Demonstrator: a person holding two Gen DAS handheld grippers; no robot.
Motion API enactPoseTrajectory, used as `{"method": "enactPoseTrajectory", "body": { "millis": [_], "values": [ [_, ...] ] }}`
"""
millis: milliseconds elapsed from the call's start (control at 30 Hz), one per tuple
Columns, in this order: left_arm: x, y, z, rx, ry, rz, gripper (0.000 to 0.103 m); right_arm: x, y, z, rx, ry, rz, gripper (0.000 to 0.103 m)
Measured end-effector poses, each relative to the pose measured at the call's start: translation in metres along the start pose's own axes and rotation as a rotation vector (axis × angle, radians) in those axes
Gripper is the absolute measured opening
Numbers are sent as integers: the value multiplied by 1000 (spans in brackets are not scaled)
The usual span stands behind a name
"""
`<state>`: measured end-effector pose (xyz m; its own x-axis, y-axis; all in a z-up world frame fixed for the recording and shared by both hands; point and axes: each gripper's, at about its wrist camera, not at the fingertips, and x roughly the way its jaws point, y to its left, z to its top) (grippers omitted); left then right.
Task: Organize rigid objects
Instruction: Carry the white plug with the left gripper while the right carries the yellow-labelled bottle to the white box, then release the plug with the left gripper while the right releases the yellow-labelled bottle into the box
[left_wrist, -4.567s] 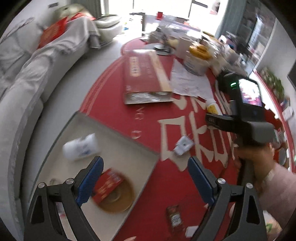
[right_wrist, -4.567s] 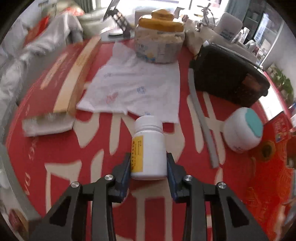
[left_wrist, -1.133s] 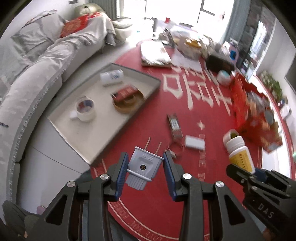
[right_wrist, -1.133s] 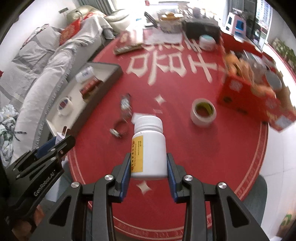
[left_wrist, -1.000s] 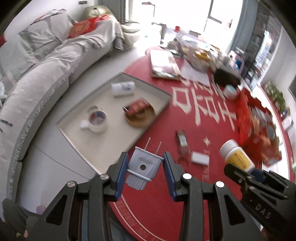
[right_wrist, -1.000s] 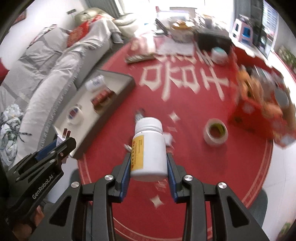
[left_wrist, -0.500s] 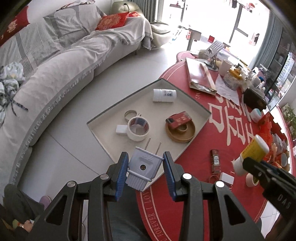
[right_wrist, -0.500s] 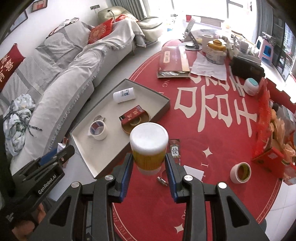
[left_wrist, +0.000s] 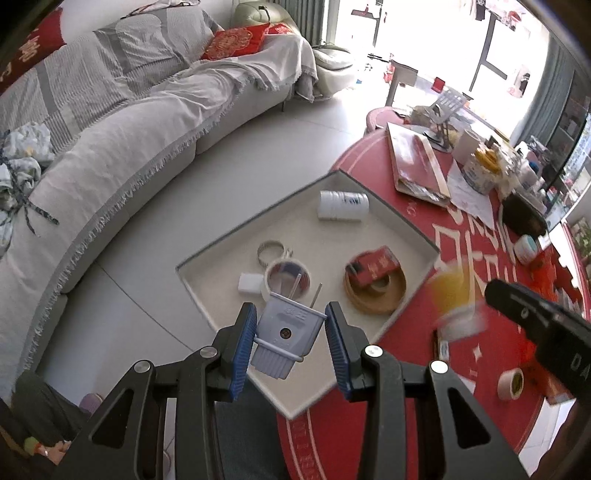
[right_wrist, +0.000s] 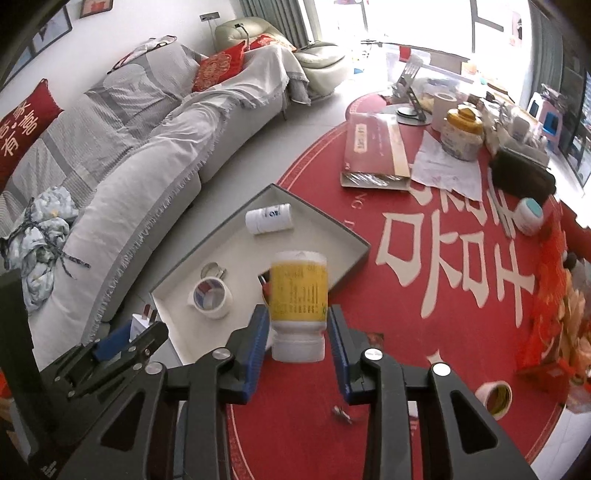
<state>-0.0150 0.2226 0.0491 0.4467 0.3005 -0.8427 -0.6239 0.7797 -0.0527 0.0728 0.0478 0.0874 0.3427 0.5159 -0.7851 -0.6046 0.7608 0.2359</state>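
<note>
My left gripper (left_wrist: 290, 336) is shut on a grey two-pin plug (left_wrist: 286, 334), held above the near corner of the beige tray (left_wrist: 399, 221). My right gripper (right_wrist: 297, 336) is shut on a white pill bottle with a yellow label (right_wrist: 297, 302), now upside down, cap end between the pads, high above the tray (right_wrist: 328, 225). The bottle shows blurred in the left wrist view (left_wrist: 454, 299). In the tray lie a white bottle (left_wrist: 343, 205), a tape roll (left_wrist: 286, 280), a red box on a brown tape ring (left_wrist: 375, 280), a metal ring and a white block.
The tray sits at the edge of a round red table (right_wrist: 443, 295) next to a grey sofa (right_wrist: 147, 147). On the table are a flat red box (right_wrist: 373, 147), papers, a jar, a black pouch (right_wrist: 521, 177), a tape roll (right_wrist: 495, 398) and red packaging at right.
Both grippers rose and pulled back toward the tray side. The right gripper turned the pill bottle from upright to upside down. The plug stays clamped.
</note>
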Motion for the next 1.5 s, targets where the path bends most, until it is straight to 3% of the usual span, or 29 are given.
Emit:
{"method": "enactPoseTrajectory", "body": {
  "millis": [300, 367, 400, 433, 467, 500, 633, 700, 767, 800, 833, 867, 933, 1000, 1200, 1333, 1500],
  "values": [
    [36, -8, 44, 6, -12, 43, 41, 37, 7, 41, -25, 5, -19, 34],
    [45, -8, 46, 14, 1, 46, 41, 48, 5, 40, -43, 59, 3, 35],
    [51, -7, 46, 17, 11, 49, 42, 52, 4, 36, -47, 92, 29, 41],
    [53, -6, 46, 16, 17, 51, 41, 60, 5, 27, -62, 150, 58, 71],
    [57, -4, 45, 15, 26, 53, 41, 65, 6, 15, -89, 187, 69, 93],
    [61, -2, 43, 9, 34, 56, 41, 66, 8, 2, -118, 202, 80, 94],
    [69, -2, 39, 9, 52, 62, 42, 81, 25, -64, -297, 308, 45, 93],
    [70, -3, 37, 16, 56, 67, 42, 98, 33, -92, -334, 395, 38, 86],
    [70, -2, 37, 15, 55, 68, 42, 116, 39, -111, -361, 454, -12, 51],
    [70, -1, 38, 16, 55, 69, 42, 119, 40, -115, -363, 458, -31, 49],
    [70, -1, 38, 15, 56, 70, 42, 117, 44, -117, -384, 435, -42, 37],
    [71, 0, 39, 15, 56, 70, 42, 119, 45, -117, -396, 439, -45, 37],
    [71, 1, 42, 11, 50, 73, 42, 113, 41, -110, -356, 414, -33, 37],
    [72, 2, 45, 5, 47, 77, 42, 100, 32, -88, -299, 336, -28, 37],
    [84, -6, 56, 0, 60, 81, 41, 86, 15, -3, -195, 138, -45, 37],
    [94, -13, 60, 6, 75, 82, 41, 101, 13, 33, -170, 103, -52, 37],
    [107, -17, 64, 12, 89, 89, 41, 119, 15, 44, -163, 102, -63, 37]
  ]
}}
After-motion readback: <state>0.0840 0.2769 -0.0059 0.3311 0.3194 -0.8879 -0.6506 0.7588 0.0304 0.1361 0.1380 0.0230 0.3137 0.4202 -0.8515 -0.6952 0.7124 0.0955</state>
